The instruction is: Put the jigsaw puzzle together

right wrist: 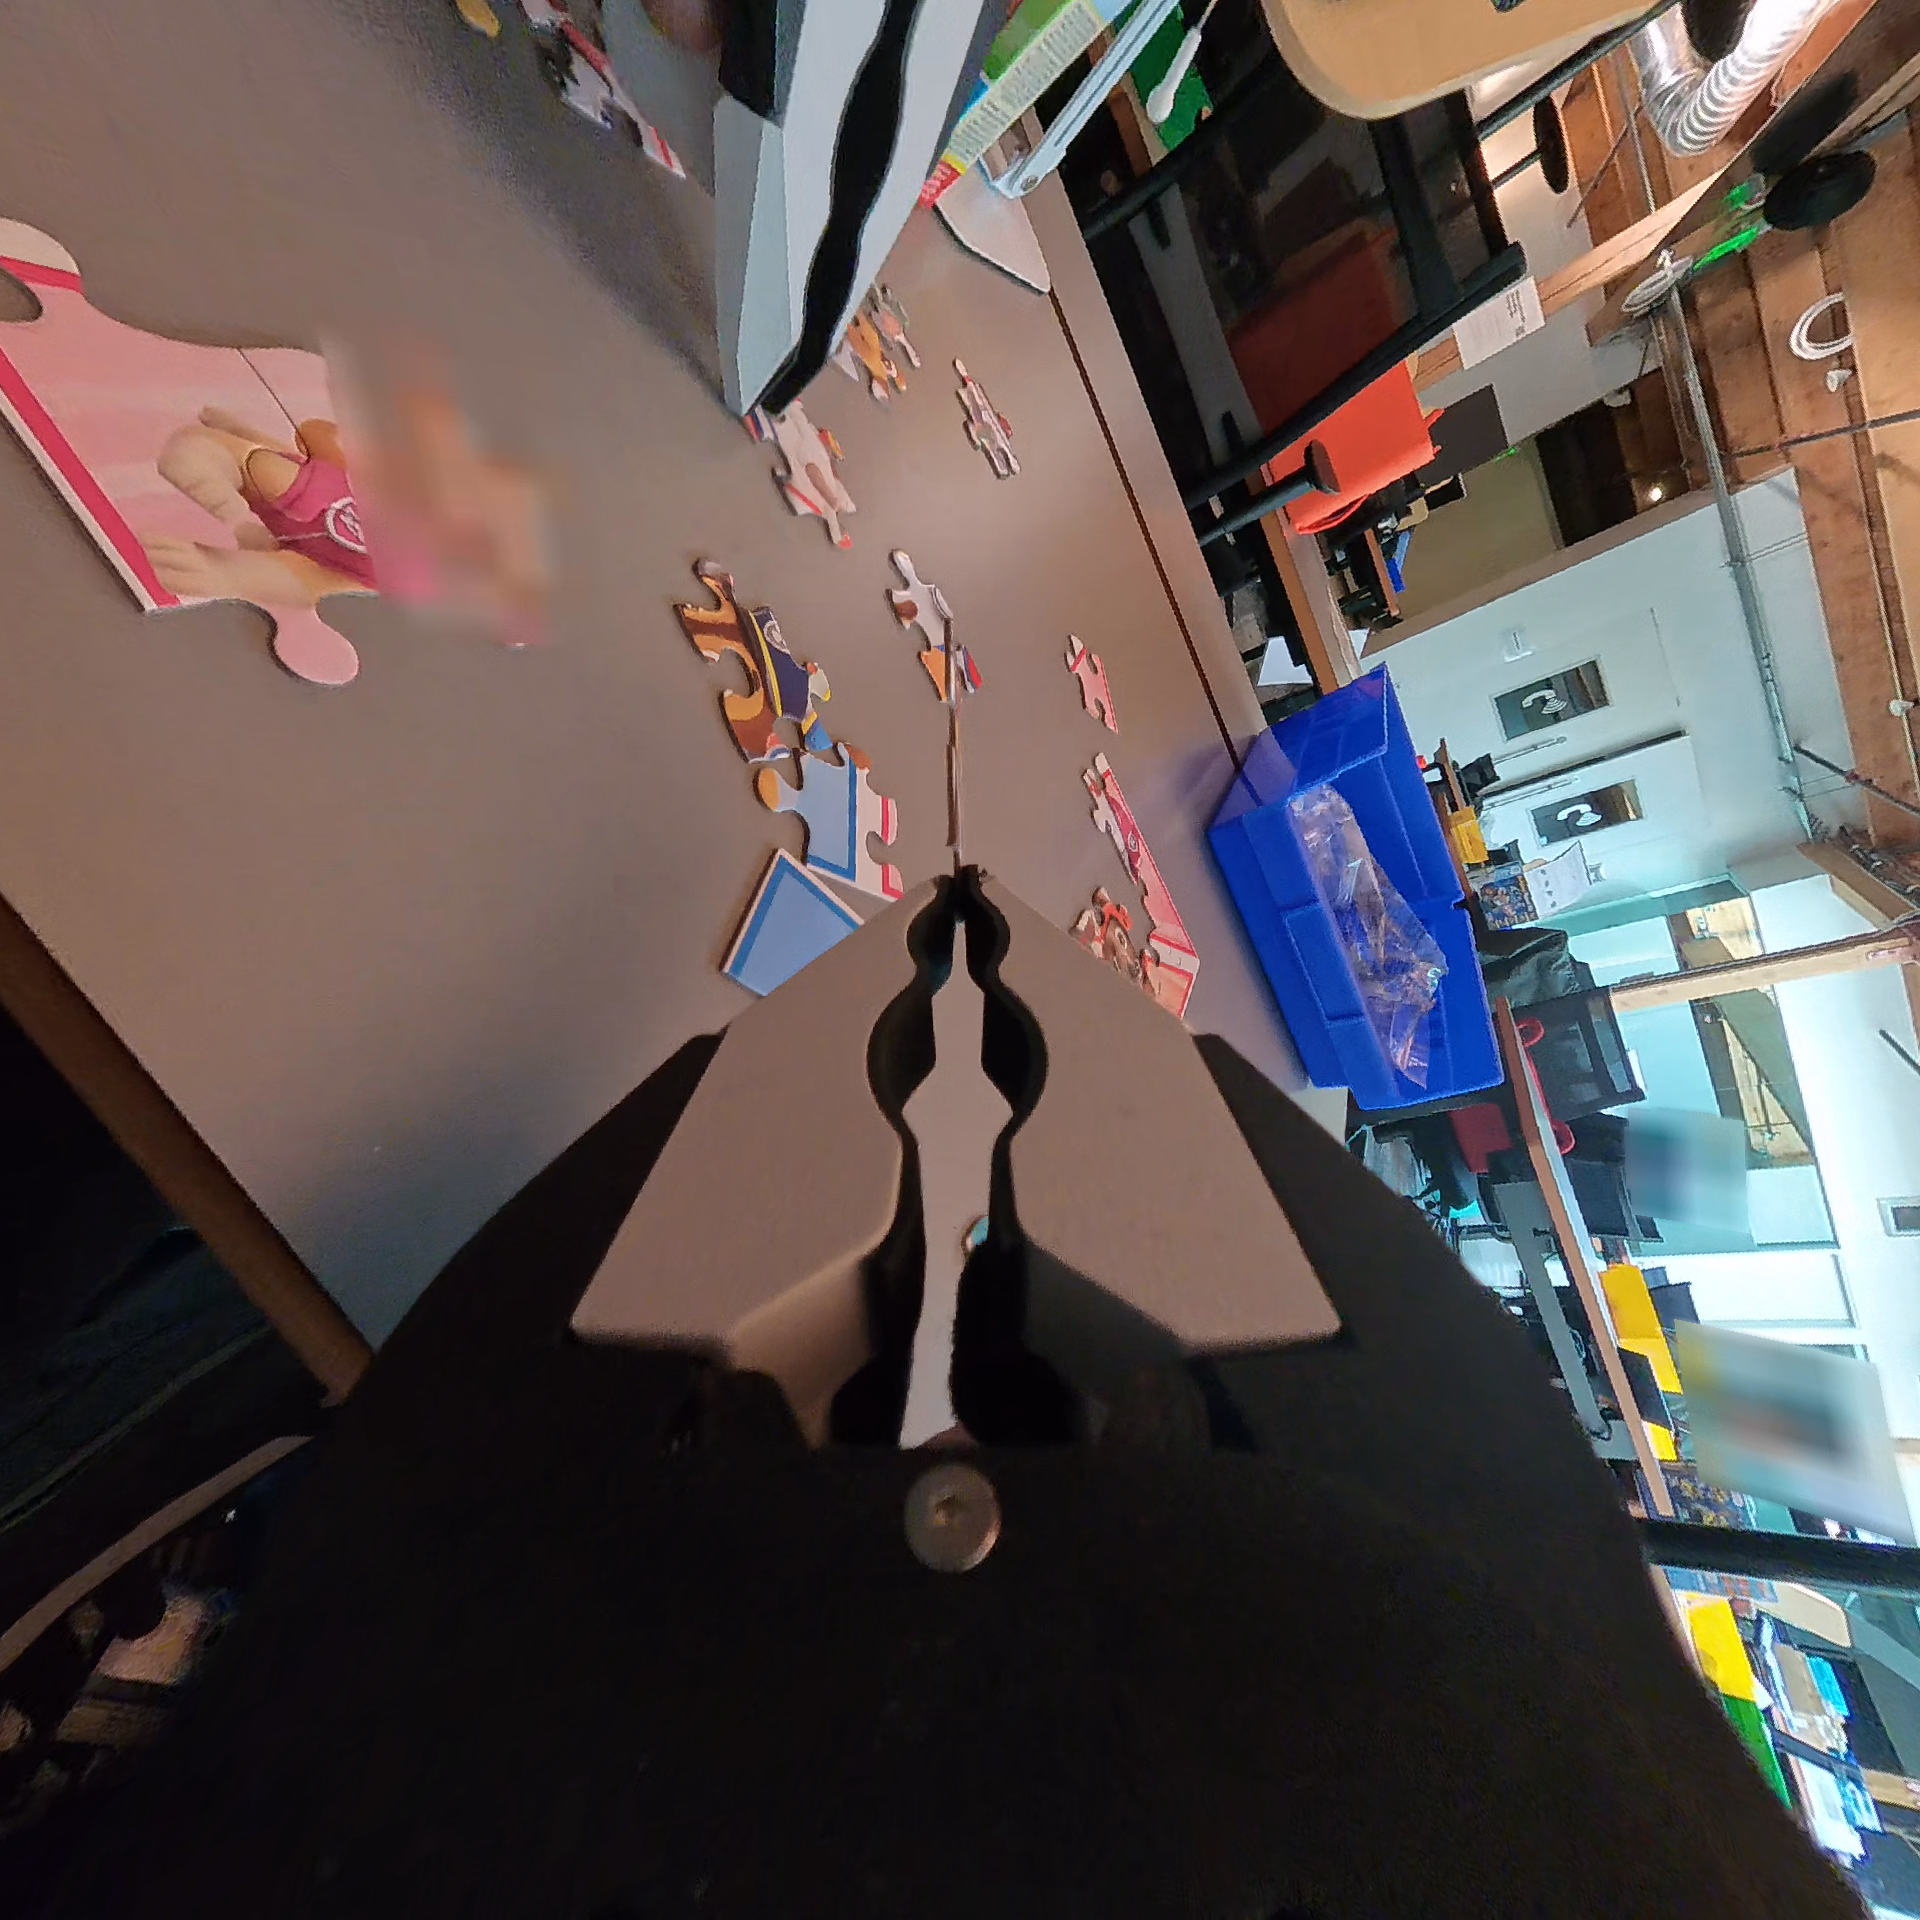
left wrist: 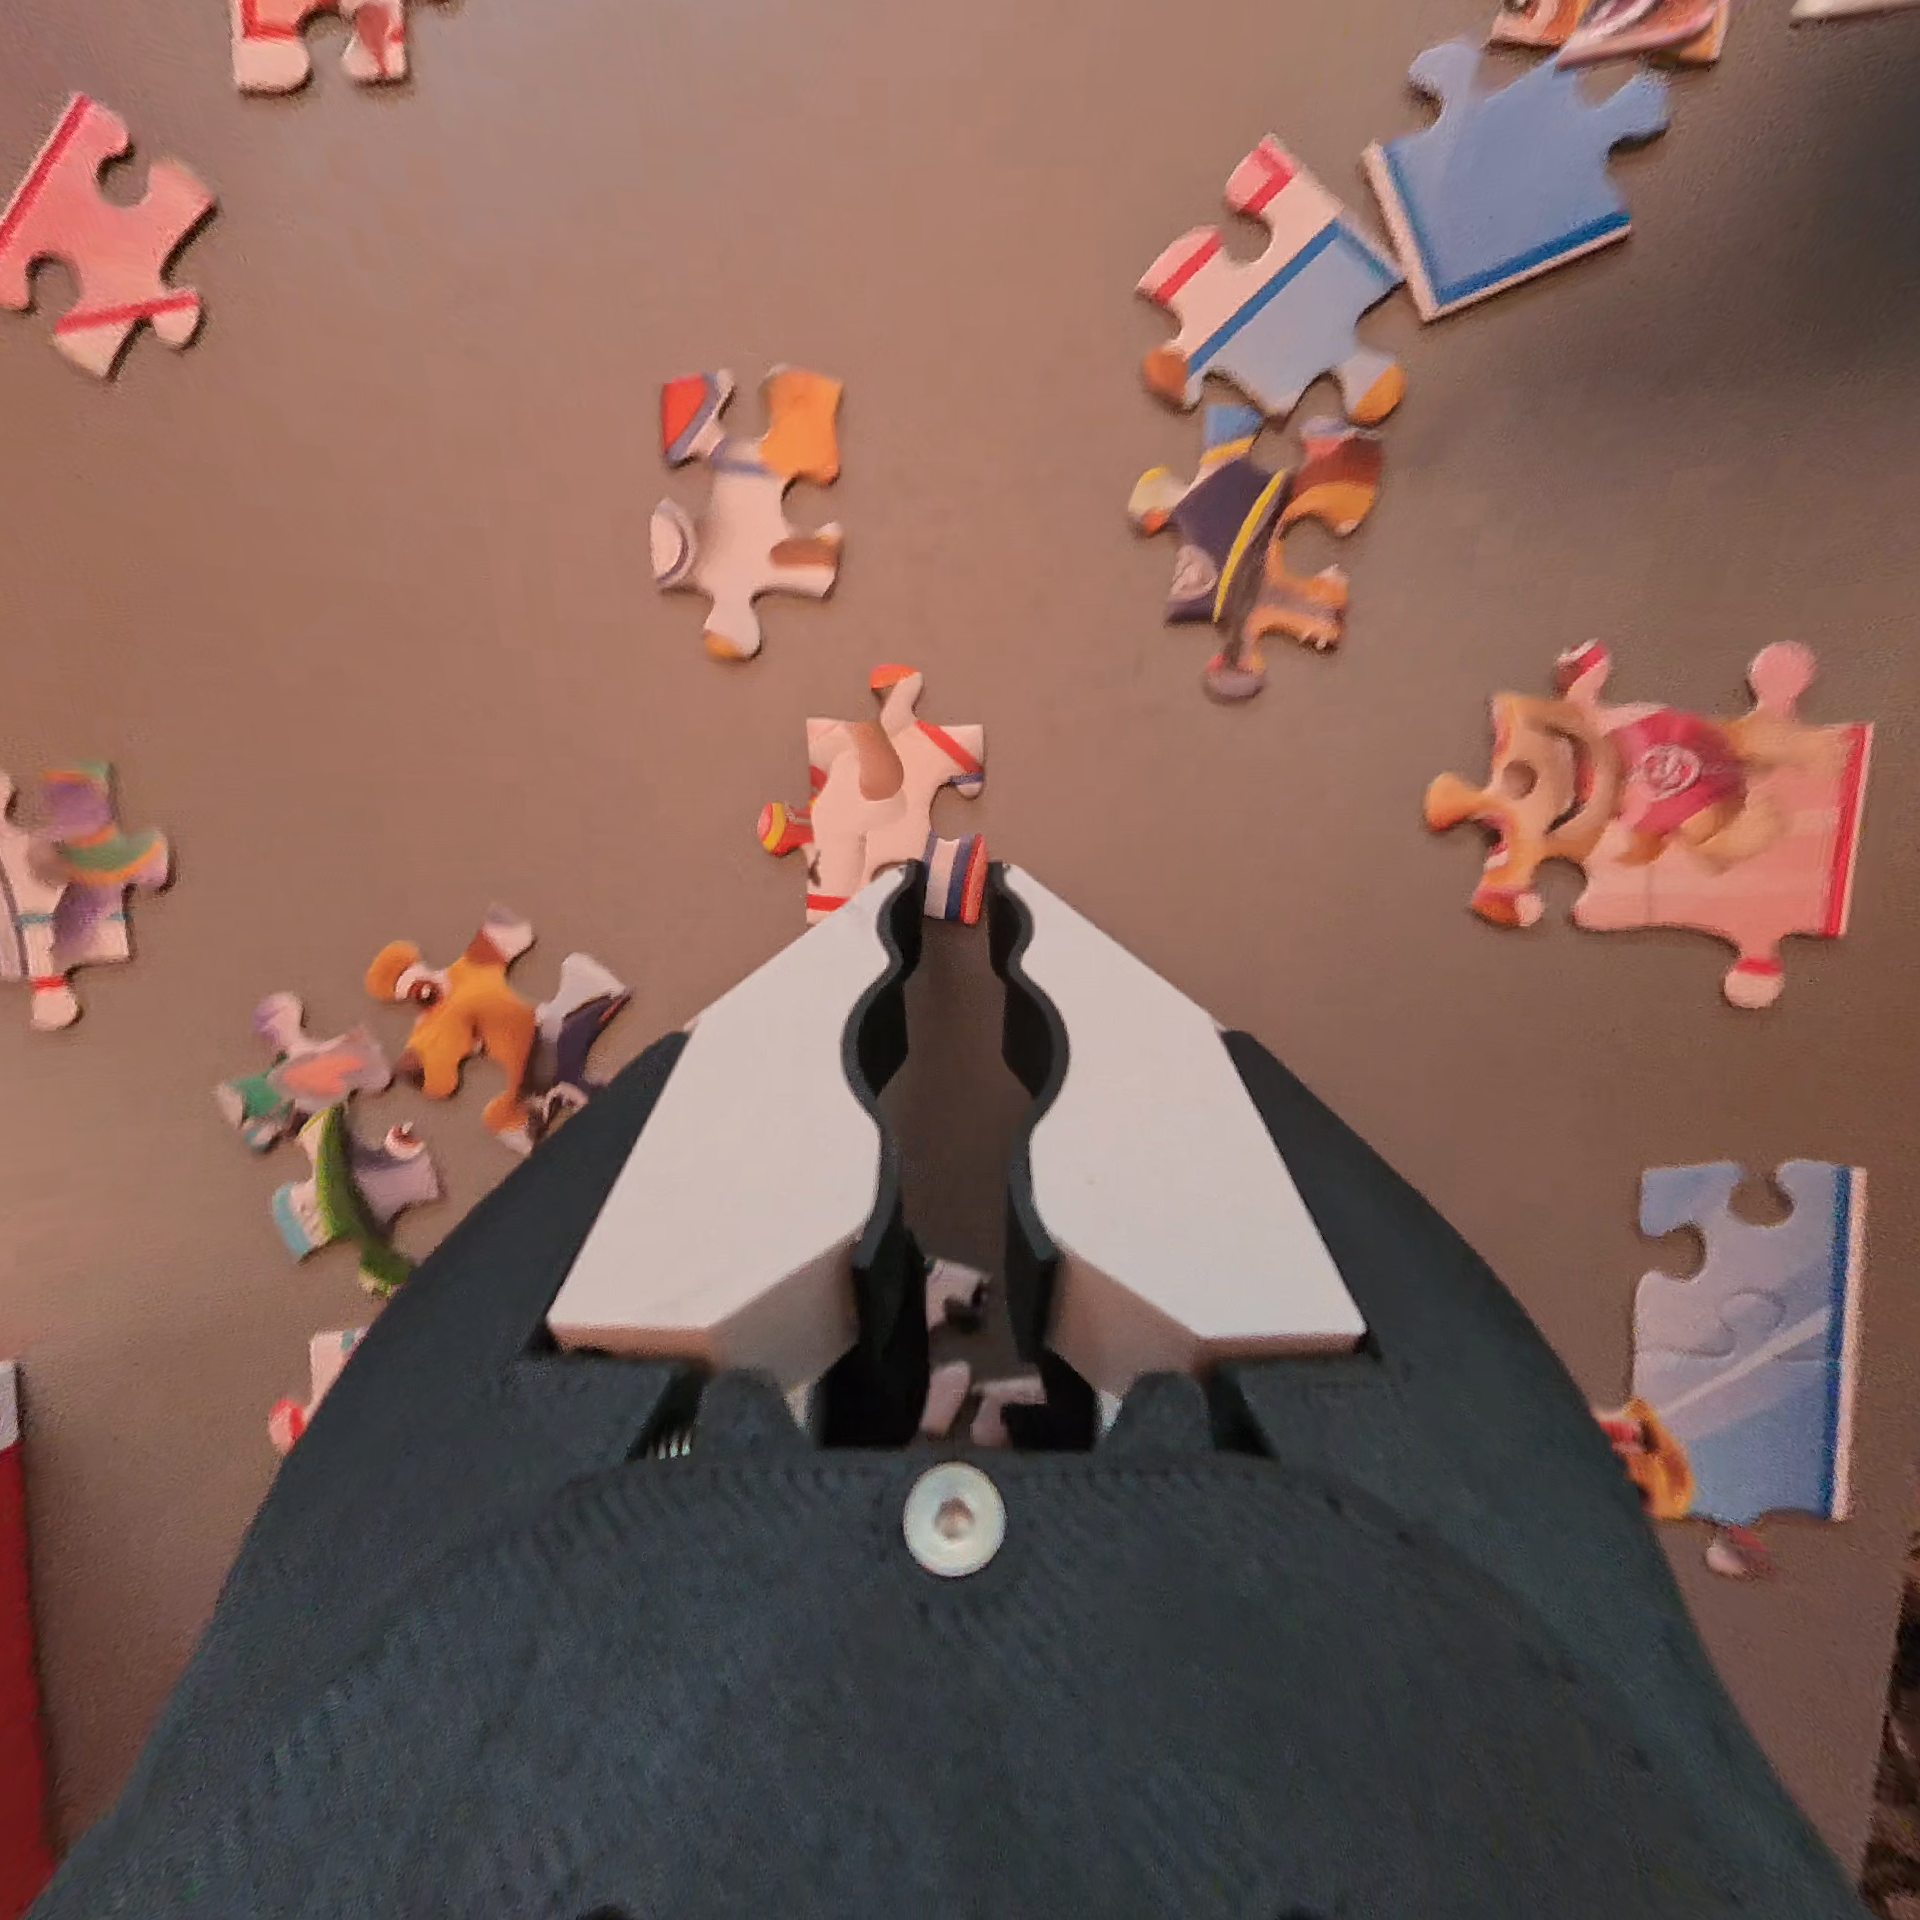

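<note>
The left gripper hovers low over the grey table, its jaws a narrow gap apart around the lower tab of a white-and-red puzzle piece near the middle of the table. Whether the pads actually press that tab cannot be told.

The right gripper is tipped on its side with its jaws pinched together on a thin piece held edge-on, lifted clear of the table.

Loose pieces lie scattered all around: a blue corner piece and a blue-and-white piece toward the far right, and a joined pink section at the right edge.

The left grip looks risky: a hold on one small tab could let the piece pivot or slip out when lifted. The edge-on piece may twist in the right jaws, so it arrives misaligned, and a low sweep could knock neighbouring pieces askew.
</note>
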Available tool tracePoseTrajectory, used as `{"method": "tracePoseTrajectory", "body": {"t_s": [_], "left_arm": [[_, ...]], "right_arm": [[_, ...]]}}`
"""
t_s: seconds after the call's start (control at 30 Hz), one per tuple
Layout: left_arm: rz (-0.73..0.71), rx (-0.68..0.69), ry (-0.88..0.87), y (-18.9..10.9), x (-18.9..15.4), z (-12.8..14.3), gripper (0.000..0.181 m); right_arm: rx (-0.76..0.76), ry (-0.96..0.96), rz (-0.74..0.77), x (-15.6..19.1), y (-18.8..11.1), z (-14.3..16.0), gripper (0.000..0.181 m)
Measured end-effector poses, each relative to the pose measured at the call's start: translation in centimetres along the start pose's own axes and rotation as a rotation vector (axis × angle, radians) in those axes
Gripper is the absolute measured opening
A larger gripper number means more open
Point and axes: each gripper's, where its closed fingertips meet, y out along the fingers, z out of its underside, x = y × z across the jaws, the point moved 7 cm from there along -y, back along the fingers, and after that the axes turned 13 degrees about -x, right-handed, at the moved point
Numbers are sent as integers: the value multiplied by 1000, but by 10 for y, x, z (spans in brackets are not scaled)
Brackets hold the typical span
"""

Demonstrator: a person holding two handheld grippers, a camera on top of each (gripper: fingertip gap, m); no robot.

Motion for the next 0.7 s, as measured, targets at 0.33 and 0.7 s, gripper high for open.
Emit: {"method": "tracePoseTrajectory", "body": {"t_s": [0.33, 0.7], "left_arm": [[18, -56, -7, -14, 4, -13, 25], [9, 144, -129, -108, -6, 76, 44]], "right_arm": [[0, 16, 10, -1, 2, 3, 0], [-15, 40, 11, 2, 9, 7, 0]]}}
